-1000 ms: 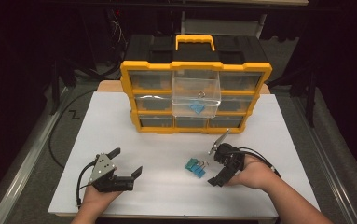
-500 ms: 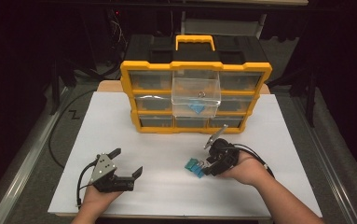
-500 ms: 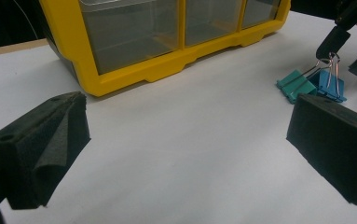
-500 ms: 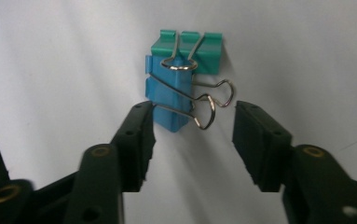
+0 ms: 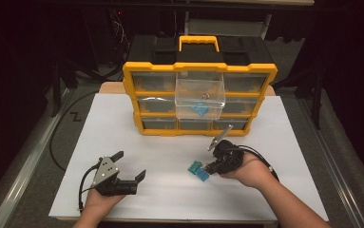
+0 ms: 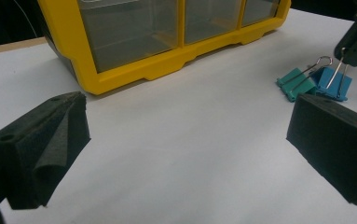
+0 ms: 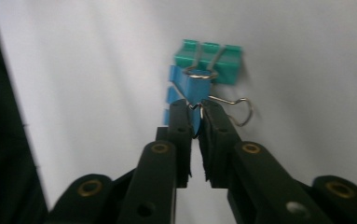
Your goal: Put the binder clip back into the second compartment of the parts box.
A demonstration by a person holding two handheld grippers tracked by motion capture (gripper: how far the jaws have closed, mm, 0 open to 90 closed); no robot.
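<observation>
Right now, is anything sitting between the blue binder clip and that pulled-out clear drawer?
Nothing visible does. The right gripper has just closed on the blue binder clip, beside the green clip. Bare white table lies between it and the open drawer.

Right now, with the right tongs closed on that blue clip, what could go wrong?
1. The right tongs have just been closing on the blue binder clip, pinching only its wire handle, so it may swing or slip when lifted.
2. The green binder clip lies touching it and could get dragged along.
3. The open drawer juts out of the yellow organizer; a swinging clip might hit its rim.
</observation>
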